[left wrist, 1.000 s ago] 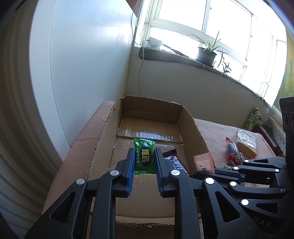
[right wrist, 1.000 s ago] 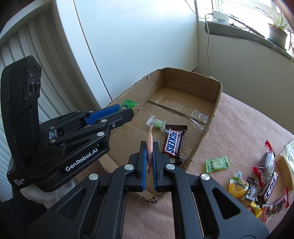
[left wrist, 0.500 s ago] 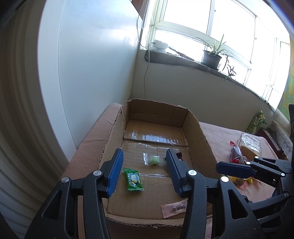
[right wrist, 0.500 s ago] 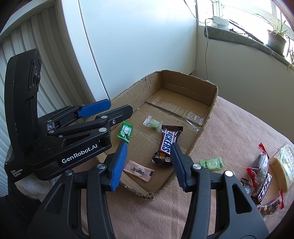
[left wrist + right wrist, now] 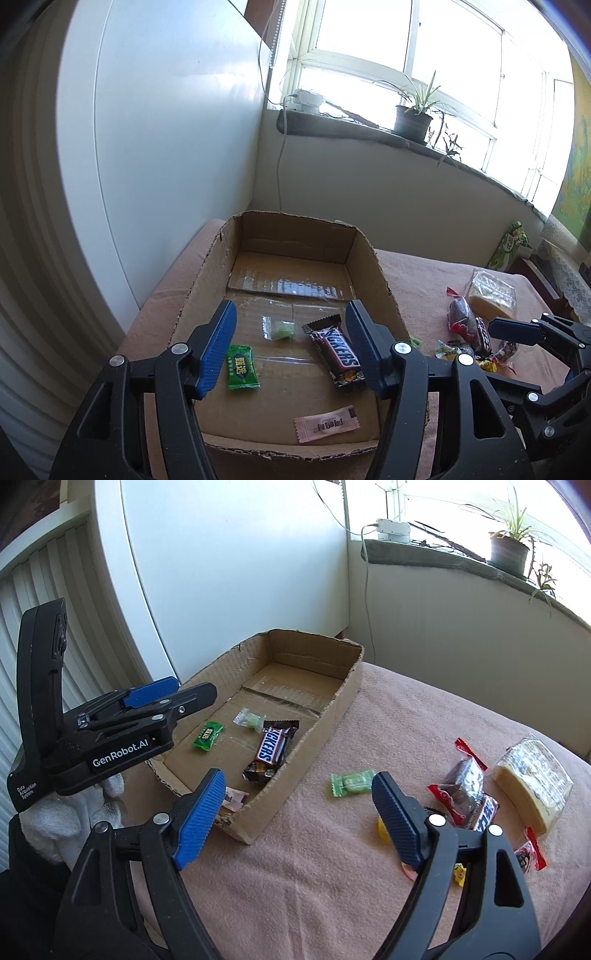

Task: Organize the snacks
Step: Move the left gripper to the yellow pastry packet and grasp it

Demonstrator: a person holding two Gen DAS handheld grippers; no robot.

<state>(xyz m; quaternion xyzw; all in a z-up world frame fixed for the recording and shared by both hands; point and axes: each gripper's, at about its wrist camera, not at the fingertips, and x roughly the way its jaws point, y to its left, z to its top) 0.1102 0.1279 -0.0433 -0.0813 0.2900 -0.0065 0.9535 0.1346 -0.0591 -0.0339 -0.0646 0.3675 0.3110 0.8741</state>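
Above the near end of the cardboard box [image 5: 373,266], at 9 o'clock of the scene, the left gripper [image 5: 291,347] is held spread and empty, four snacks lying flat inside: green packet [image 5: 242,367], Snickers bar [image 5: 338,354]. Toward 3 o'clock, the right gripper [image 5: 295,816] is held released, empty, over bare cloth just outside the box wall; loose snacks, such as the green candy [image 5: 351,782], are left unobstructed at its 1 o'clock.

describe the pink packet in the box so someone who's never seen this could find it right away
Find the cardboard box on the pink cloth. The pink packet lies flat in its near corner, nearest the grippers. It is the only pale pink wrapper; the box's other snacks are green, clear or brown.
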